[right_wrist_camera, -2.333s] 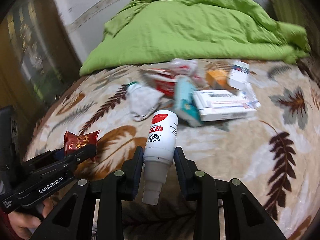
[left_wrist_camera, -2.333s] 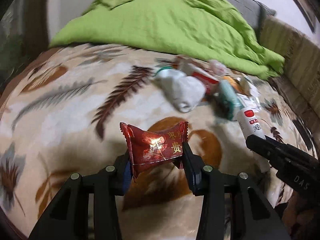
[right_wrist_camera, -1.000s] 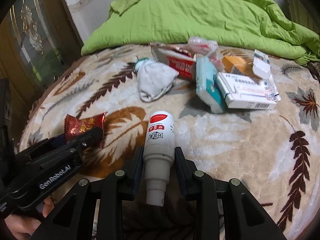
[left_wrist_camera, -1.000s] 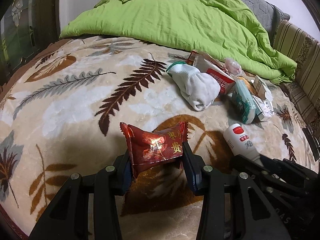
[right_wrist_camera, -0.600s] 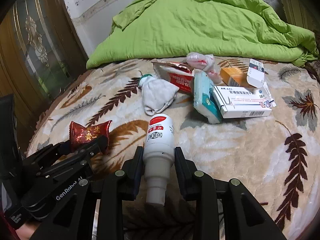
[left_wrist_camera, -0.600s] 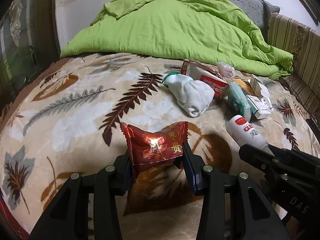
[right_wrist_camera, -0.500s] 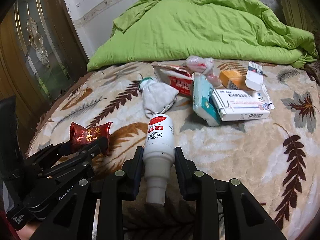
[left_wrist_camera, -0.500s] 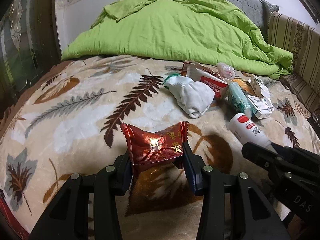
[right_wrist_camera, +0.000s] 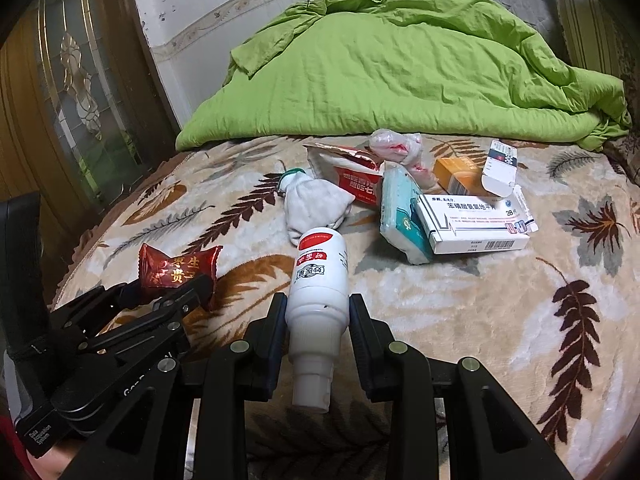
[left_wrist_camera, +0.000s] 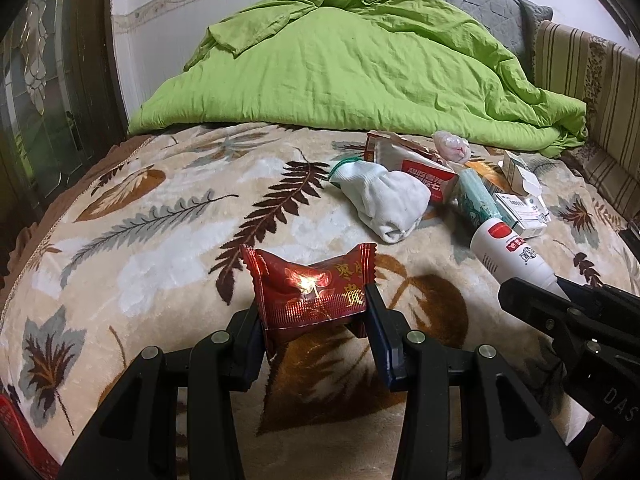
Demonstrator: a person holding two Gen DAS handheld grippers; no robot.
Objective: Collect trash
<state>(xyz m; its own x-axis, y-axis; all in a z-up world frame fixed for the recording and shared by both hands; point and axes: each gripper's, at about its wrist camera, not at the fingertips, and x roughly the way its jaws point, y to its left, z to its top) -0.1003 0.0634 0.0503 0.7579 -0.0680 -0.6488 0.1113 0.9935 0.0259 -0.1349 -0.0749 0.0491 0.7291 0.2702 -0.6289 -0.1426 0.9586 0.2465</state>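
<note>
I see a green duvet bunched at the far end of the leaf-print blanket. The trash pile sits mid-blanket: white sock, medicine box, tissue pack. My right gripper is clamped on a white bottle, held above the blanket. My left gripper pinches a red snack packet, also lifted.
</note>
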